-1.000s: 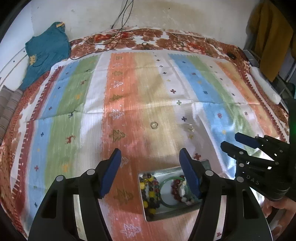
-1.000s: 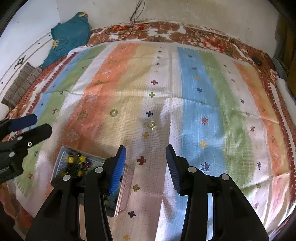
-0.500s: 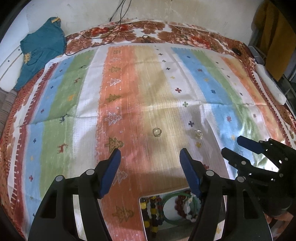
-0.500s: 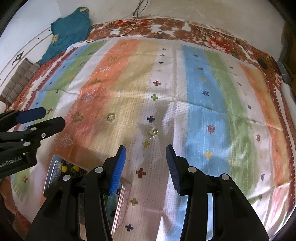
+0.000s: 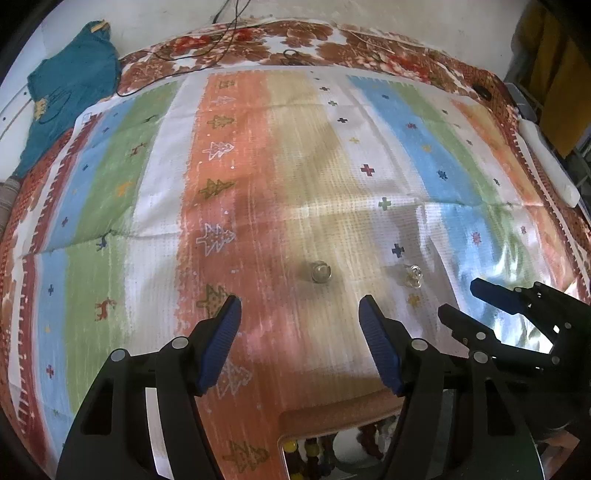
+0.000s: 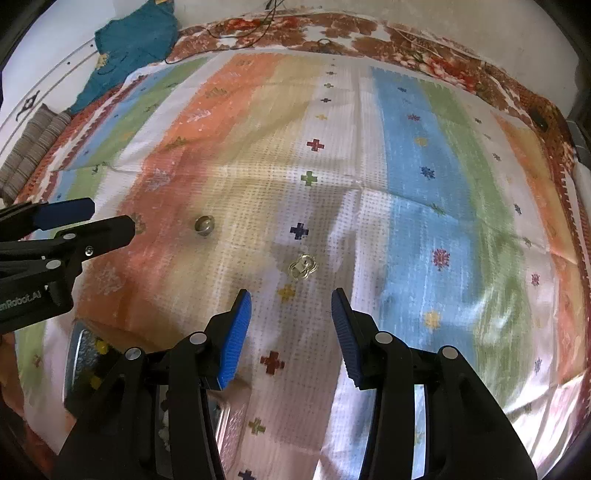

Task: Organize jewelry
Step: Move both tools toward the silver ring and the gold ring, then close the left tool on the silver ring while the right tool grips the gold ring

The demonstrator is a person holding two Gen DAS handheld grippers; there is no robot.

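Observation:
A small round ring (image 5: 320, 271) lies on the striped cloth, just ahead of my open, empty left gripper (image 5: 300, 341); it also shows in the right wrist view (image 6: 204, 224). A gold, flower-shaped piece (image 6: 302, 266) lies just ahead of my open, empty right gripper (image 6: 291, 334); it also shows in the left wrist view (image 5: 413, 276). A metal tray (image 5: 295, 448) holding bead bracelets sits below both grippers, mostly hidden by them, and its edge shows in the right wrist view (image 6: 75, 354). The right gripper (image 5: 476, 306) shows in the left view, the left gripper (image 6: 92, 221) in the right view.
The striped cloth (image 5: 110, 177) covers a floral bedspread (image 5: 314, 40). A teal garment (image 5: 70, 85) lies at the far left corner, a striped cushion (image 6: 33, 147) at the left edge, cables (image 5: 221, 33) at the back, and a white object (image 5: 550, 162) at the right edge.
Both grippers have moved forward over the cloth, away from the tray. The ring and the gold piece now sit closer to the fingertips. The tray has slid to the bottom of both views.

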